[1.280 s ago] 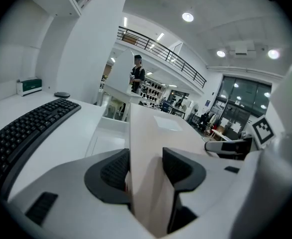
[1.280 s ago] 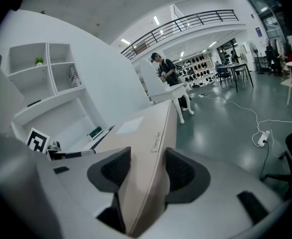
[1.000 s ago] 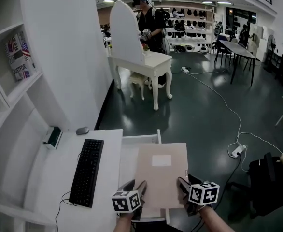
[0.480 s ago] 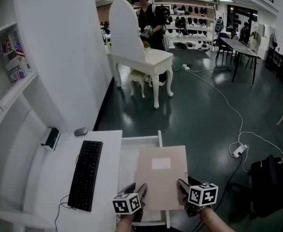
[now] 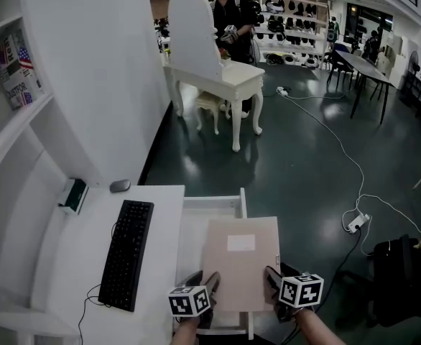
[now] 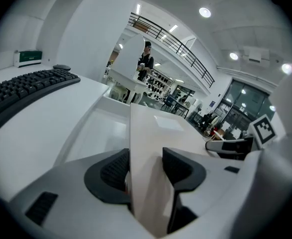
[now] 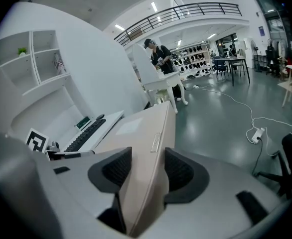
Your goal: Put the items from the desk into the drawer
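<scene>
Beige folder (image 5: 241, 261), one: we clamp left gripper (image 5: 205, 280) and right gripper (image 5: 274, 279) on its near corners, so it stays level over the drawer (image 5: 212, 204)

Matt card folder (image 5: 241, 264), smooth white desk (image 5: 67, 264), glossy floor (image 5: 297, 164)
</scene>
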Demonstrator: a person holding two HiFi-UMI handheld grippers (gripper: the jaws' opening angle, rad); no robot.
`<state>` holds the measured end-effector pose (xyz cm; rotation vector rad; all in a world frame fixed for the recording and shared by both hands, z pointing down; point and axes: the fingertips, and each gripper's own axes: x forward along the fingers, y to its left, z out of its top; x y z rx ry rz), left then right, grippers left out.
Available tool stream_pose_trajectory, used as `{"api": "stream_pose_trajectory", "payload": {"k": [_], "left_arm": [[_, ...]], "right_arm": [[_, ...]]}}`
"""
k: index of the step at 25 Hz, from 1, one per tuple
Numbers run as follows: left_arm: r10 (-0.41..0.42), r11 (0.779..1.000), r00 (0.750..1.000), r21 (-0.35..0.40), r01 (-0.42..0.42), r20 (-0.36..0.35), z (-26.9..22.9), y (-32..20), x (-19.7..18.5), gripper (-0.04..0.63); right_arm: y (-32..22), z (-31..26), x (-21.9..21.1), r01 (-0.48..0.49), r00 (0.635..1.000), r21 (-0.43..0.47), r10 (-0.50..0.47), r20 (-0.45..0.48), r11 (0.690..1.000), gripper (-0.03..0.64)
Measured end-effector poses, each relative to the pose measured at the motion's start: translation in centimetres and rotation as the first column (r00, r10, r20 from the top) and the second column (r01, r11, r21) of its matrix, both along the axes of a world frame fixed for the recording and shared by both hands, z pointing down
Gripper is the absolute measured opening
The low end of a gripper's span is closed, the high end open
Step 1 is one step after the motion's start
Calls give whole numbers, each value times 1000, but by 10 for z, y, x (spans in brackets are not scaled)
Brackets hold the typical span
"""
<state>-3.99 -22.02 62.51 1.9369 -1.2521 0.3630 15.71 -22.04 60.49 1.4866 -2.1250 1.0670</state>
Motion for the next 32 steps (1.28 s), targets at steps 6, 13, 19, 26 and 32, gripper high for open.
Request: {"api": "stream_pose_trajectory", "payload": {"k": [6,13,19,26,32], "left_arm": [[-14,999,1000,-34,13,-23,13,1,-2,212],[-13,999,999,-36,11,-50,13,-2,-3,212],[-37,999,999,2,37,4,5,-8,-15,212],[-108,985,994,138,106,7,-38,-21,-40,212],[-143,974,990,179,142,-3,-52,-21,-54,212]], "right_arm": [[-6,5,-3,20,999,3,-20,-48,1000,199],[-10,6,-2,18,997,16,-17,-75,1000,207],[-13,4,-7,25,995,25,-23,-96,999,212],[-14,2,-12,38,990,26,-34,-139,999,207],[-16,3,-24,42,986,17,-38,-162,999,206]]}}
